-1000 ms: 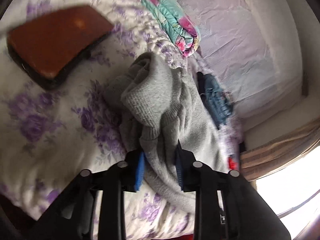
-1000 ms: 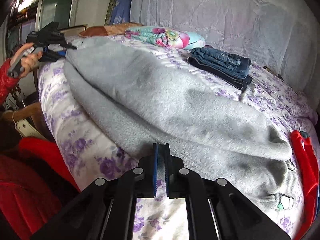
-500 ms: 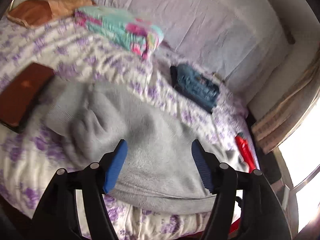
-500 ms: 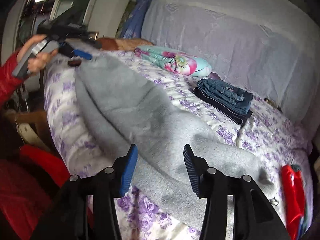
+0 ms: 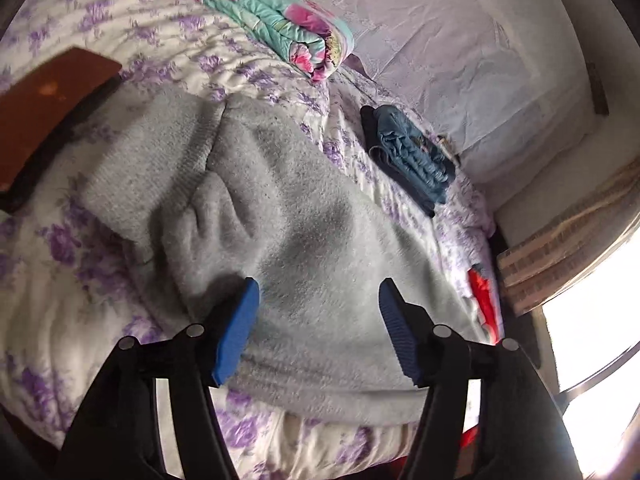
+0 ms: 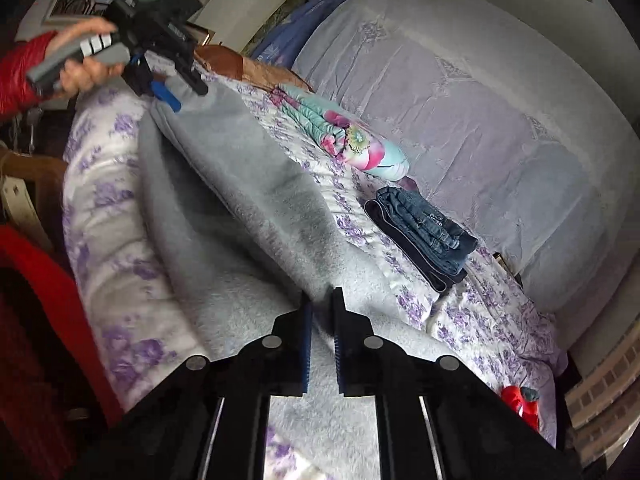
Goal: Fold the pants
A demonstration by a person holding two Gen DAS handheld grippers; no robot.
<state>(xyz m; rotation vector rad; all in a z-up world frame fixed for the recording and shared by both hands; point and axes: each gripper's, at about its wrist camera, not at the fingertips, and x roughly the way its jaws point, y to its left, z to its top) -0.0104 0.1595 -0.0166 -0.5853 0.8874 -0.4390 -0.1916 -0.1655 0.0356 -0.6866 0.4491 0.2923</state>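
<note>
Grey fleece pants [image 5: 312, 216] lie stretched along the flower-print bed, waistband at the left of the left wrist view. My left gripper [image 5: 319, 286] hovers over them, its blue pads wide apart and closing; fabric shows behind the gap but is not pinched. The right wrist view shows the same pants [image 6: 248, 216] running away toward the far left. There a hand in a red sleeve holds the left gripper [image 6: 180, 90] by the waistband end. My right gripper [image 6: 322, 300] is shut, its pads pressed on a fold of the pants' leg.
Folded blue jeans [image 6: 424, 232] and a rolled floral quilt [image 6: 340, 136] lie farther back on the bed [image 6: 480, 320]. A brown flat object [image 5: 44, 100] sits by the waistband. A red item [image 6: 520, 400] lies at the bed's right end; red cloth [image 6: 40, 320] hangs left.
The left gripper let go of the bunched waistband, opened and rose; the pants now lie flatter. The right gripper opened, moved onto the leg and shut again.
</note>
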